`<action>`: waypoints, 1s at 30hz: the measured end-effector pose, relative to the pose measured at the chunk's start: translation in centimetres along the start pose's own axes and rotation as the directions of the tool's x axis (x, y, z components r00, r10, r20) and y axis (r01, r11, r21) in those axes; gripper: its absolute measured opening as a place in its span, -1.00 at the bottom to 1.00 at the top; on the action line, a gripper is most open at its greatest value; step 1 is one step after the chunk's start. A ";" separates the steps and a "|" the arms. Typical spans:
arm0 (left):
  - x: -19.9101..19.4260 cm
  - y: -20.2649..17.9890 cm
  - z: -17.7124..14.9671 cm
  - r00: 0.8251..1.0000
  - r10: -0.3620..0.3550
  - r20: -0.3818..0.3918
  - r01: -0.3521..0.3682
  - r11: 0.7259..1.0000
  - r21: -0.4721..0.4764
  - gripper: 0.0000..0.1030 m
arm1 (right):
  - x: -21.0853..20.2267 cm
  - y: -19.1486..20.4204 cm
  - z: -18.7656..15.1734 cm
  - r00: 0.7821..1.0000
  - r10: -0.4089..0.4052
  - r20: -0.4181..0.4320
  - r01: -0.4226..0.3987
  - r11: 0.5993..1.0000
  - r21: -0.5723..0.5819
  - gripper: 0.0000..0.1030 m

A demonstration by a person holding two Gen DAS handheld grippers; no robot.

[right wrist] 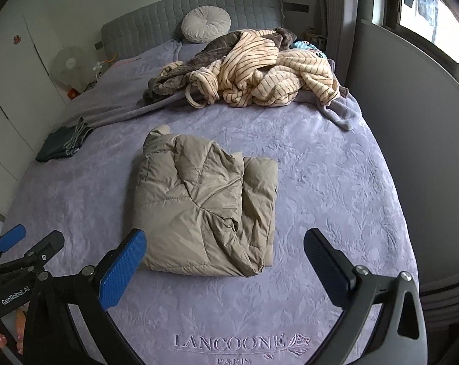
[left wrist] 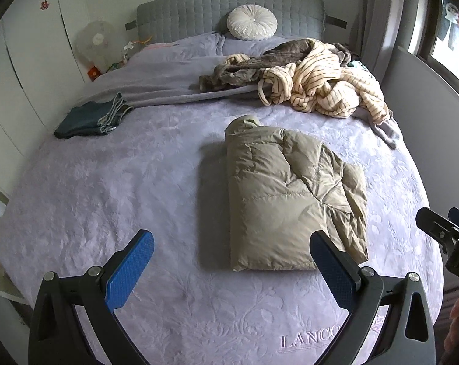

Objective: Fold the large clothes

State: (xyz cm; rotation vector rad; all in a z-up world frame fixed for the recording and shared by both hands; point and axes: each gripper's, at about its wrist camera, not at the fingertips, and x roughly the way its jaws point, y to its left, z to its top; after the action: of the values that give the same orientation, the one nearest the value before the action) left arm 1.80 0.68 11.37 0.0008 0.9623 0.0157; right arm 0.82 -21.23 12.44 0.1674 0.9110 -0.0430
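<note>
A wide lavender bed (right wrist: 336, 182) fills the room. A heap of 2 unfolded robes (right wrist: 260, 73) lies near the headboard. Mid-bed, the khaki puffer jacket (right wrist: 205, 203) rests folded, seemingly finished. Next likely means reaching past it for the heap. Just short of it hover the left gripper (left wrist: 232, 261) and right gripper (right wrist: 225, 258), jaws spread wide, empty.

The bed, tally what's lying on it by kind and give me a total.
Folded puffer jacket, khaki: 1
Folded dark garment stack at the far left edge: 1
Unfolded heap of clothes, striped cream and grey-brown pieces tangled, pieces not countable: 1
Round white cushion at the headboard: 1
Total: 4
</note>
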 end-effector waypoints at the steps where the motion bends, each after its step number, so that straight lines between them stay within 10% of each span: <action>1: -0.1 0.0 0.0 1.000 0.001 0.002 -0.001 1.000 0.002 0.99 | 0.0 0.0 0.0 1.000 -0.002 0.002 0.002 1.000 0.002 0.99; 30: -0.3 0.3 0.5 1.000 0.007 -0.001 -0.007 1.000 0.000 0.99 | 0.0 0.4 -0.2 1.000 -0.001 0.000 0.001 1.000 -0.001 0.99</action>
State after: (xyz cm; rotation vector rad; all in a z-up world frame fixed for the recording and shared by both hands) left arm 2.03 1.02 11.92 0.0044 0.9634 0.0215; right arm 0.71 -20.77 12.34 0.1664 0.9106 -0.0436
